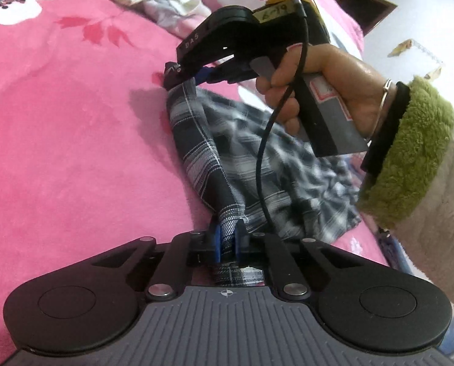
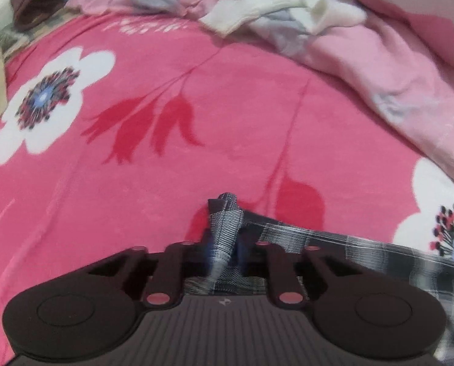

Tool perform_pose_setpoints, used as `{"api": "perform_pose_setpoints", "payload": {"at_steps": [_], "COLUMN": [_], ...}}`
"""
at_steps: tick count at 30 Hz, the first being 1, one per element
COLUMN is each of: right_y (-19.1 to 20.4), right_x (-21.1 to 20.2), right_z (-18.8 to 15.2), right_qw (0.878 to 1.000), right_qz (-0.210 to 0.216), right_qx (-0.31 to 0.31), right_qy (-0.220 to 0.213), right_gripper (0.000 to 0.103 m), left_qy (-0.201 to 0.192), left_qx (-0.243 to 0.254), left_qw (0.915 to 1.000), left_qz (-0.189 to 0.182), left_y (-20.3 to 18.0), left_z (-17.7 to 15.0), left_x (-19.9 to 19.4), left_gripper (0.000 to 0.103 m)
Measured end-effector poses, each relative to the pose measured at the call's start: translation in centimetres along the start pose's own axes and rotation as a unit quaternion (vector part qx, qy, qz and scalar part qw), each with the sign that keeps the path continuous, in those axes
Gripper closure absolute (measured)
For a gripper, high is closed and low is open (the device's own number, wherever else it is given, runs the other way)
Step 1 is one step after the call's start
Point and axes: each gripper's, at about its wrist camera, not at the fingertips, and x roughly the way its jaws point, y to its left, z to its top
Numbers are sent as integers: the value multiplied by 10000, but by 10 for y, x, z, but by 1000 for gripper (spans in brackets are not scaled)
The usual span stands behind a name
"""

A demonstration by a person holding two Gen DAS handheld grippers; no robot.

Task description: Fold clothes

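A dark plaid garment [image 1: 227, 158] hangs stretched above the pink flowered blanket [image 1: 68, 128]. My left gripper [image 1: 227, 238] is shut on its near edge, cloth bunched between the blue pads. In the left wrist view the right gripper [image 1: 186, 74] pinches the far corner, held by a hand [image 1: 324, 91] in a green-cuffed fleece sleeve. From the right wrist view, my right gripper [image 2: 225, 244] is shut on a twisted fold of the plaid garment [image 2: 227, 216], and the rest of the cloth trails off to the right.
A heap of white and grey clothes [image 2: 272, 9] lies at the far side of the blanket [image 2: 166, 152], with a brown item [image 2: 35, 3] at the far left. A pink quilt [image 2: 394, 76] is bunched on the right. A black cable [image 1: 266, 140] hangs from the right gripper.
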Motion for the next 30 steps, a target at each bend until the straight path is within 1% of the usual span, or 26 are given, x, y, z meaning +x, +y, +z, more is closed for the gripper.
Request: {"api": "perform_pose_setpoints", "payload": {"at_steps": [2,5,8,11,16,23,25,27,28,30], "right_y": [2,10,20,30,61,117,127,128,125,114], "right_x": [-6,-15,-21,-25,-19,-2,10,21,24,14], "right_z": [2,5,11,18,30,46,48,47,46,42], "right_qw": [10000,9998,9996,9993,9983,9954,9959,9968,9967,9954], "right_qz": [-29,-25,15,75,336,717,718,711,753,887], "right_qx": [12,-41,-77,-121,-254,-456,-407,-272,-182,-30], "right_qy": [-79,-194,-282,-359,-398,-440,-358,-246,-228,-355], "right_gripper": [90,90,91,91,91,92,91,87,83,75], "left_qy": [-15,-104,-277,-448,-627,-941,-861,-771,-768,-768], "left_qx": [-204,-317,-362,-400,-657,-874,-924,-1005,-1017,-1035], "left_qw": [9997,9993,9987,9980,9958,9900,9893,9885,9881,9871], "left_qz": [-104,-179,-239,-198,59,592,729,823,866,948], "left_y": [2,3,4,9,28,60,64,66,65,64], "left_z": [0,-2,-2,-1,-2,-6,-8,-8,-8,-10], "left_x": [-3,-11,-27,-45,-73,-129,-130,-129,-130,-133], "left_gripper": [98,99,99,99,99,99,99,96,95,91]}}
